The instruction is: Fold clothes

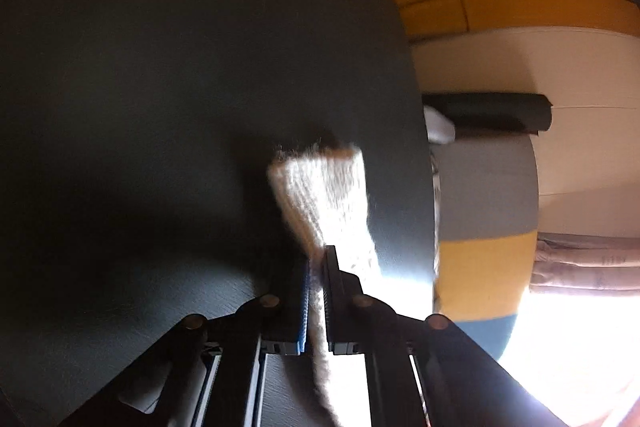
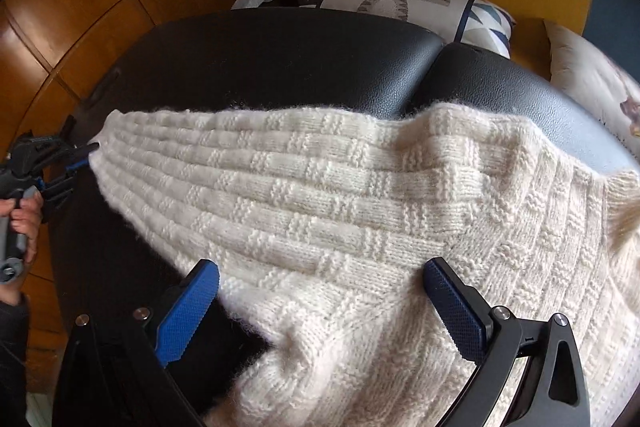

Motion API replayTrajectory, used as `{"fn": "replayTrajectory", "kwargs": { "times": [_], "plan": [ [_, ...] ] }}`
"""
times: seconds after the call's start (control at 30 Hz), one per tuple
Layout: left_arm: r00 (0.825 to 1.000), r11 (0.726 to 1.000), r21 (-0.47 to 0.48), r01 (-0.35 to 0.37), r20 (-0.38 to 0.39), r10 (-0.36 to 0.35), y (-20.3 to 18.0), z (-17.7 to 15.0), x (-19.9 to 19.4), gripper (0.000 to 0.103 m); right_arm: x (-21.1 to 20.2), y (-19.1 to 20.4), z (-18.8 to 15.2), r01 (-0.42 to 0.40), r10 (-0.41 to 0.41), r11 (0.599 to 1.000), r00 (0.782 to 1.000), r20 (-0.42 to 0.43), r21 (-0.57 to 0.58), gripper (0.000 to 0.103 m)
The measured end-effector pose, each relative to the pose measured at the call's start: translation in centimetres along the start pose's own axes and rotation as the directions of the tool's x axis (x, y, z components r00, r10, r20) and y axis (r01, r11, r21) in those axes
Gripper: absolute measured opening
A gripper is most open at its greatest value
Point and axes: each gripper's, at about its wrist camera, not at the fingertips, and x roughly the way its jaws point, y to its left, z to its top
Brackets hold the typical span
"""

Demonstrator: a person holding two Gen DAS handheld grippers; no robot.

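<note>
One sweater (image 2: 340, 195) edge leaves view.

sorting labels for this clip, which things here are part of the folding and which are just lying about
Part of the job:
cream knit sweater
left hand-held gripper, shut on the sleeve cuff
right hand-held gripper, open
black padded surface

Lying about:
patterned cushion
pale pillow

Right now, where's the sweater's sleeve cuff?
In the right wrist view the cuff lies at far left on the black leather surface, pinched in the left gripper; the right gripper hangs open over the sweater.
</note>
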Motion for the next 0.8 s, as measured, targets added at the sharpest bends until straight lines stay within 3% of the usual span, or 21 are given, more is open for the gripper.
{"fn": "replayTrajectory", "kwargs": {
  "times": [0.03,0.2,0.33,0.43,0.57,0.67,0.73,0.8],
  "plan": [
    [0.998,0.998,0.043,-0.046,0.040,0.044,0.2,-0.1,-0.5,0.005,0.1,0.1,-0.1,0.006,-0.006,1.000,1.000,0.003,-0.002,0.103],
    [0.991,0.974,0.181,-0.136,0.033,0.132,-0.3,0.3,-0.2,0.005,0.4,0.8,-0.8,0.057,-0.056,0.998,0.998,0.022,-0.028,0.103],
    [0.994,0.979,0.181,-0.099,-0.024,0.105,-1.4,0.2,0.0,0.011,0.3,1.2,-1.2,0.087,-0.085,0.995,0.996,0.037,-0.043,0.103],
    [0.996,0.978,0.186,-0.094,0.028,0.090,-1.9,-0.2,-2.0,0.015,-1.1,0.7,-1.3,0.046,-0.045,0.999,0.997,0.057,-0.015,0.103],
    [0.998,0.965,0.256,-0.051,0.052,0.039,-3.4,-2.1,-4.2,0.016,-5.8,-1.4,-3.2,-0.016,0.002,0.997,0.985,0.175,0.079,0.103],
    [1.000,0.915,0.403,-0.010,0.018,0.003,-7.0,-5.5,-4.8,0.016,-8.8,-4.7,-5.9,-0.046,0.008,0.985,0.975,0.221,0.166,0.103],
    [0.998,0.869,0.493,0.040,-0.061,-0.012,-12.3,-8.1,-2.9,0.016,-10.1,-6.4,-7.7,-0.023,-0.029,0.973,0.975,0.221,0.228,0.103],
    [0.988,0.816,0.568,0.108,-0.155,-0.022,-14.8,-12.9,-1.8,0.016,-11.3,-8.7,-9.8,-0.001,-0.065,0.957,0.974,0.216,0.291,0.103]
  ]
}}
